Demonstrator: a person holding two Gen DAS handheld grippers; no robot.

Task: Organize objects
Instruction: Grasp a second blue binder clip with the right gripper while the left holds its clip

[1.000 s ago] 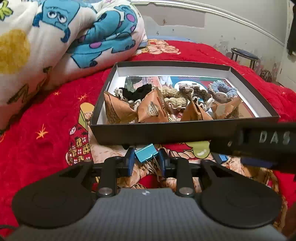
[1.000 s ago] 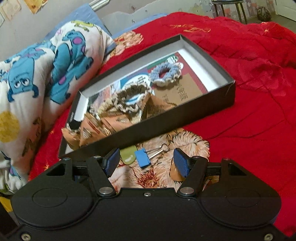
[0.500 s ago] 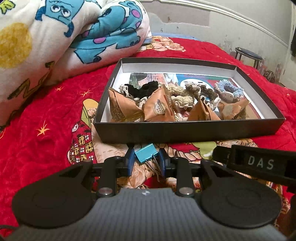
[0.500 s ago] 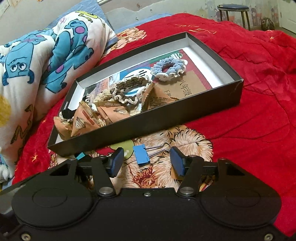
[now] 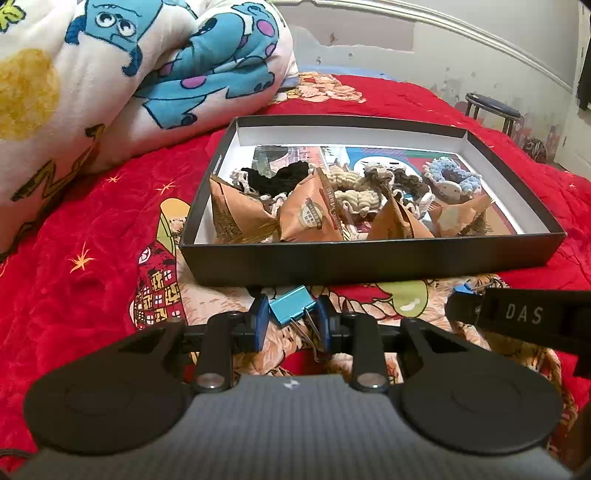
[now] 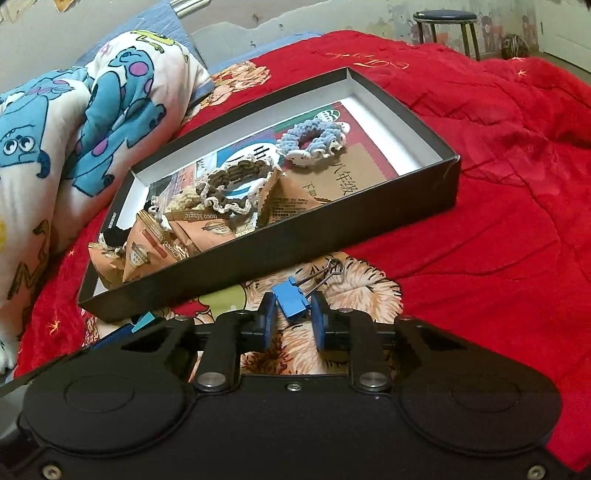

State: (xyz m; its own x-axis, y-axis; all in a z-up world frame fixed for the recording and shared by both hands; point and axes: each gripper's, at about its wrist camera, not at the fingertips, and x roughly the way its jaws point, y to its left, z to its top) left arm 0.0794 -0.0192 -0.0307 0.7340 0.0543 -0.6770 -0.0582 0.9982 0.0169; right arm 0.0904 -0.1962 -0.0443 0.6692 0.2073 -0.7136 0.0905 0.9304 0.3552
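Observation:
A black box on the red bedspread holds orange snack packets and several crocheted scrunchies. My left gripper is shut on a light-blue binder clip, held just before the box's front wall. My right gripper has closed its jaws on a darker blue binder clip lying on the bedspread beside the box. The right gripper's body shows at the right edge of the left wrist view.
A rolled cartoon-print blanket lies left of the box. A stool stands by the far wall. Red bedspread stretches to the right of the box.
The right gripper's jaws have narrowed from wide open to closed on the darker blue clip. The left gripper keeps holding its clip and has shifted slightly nearer the box.

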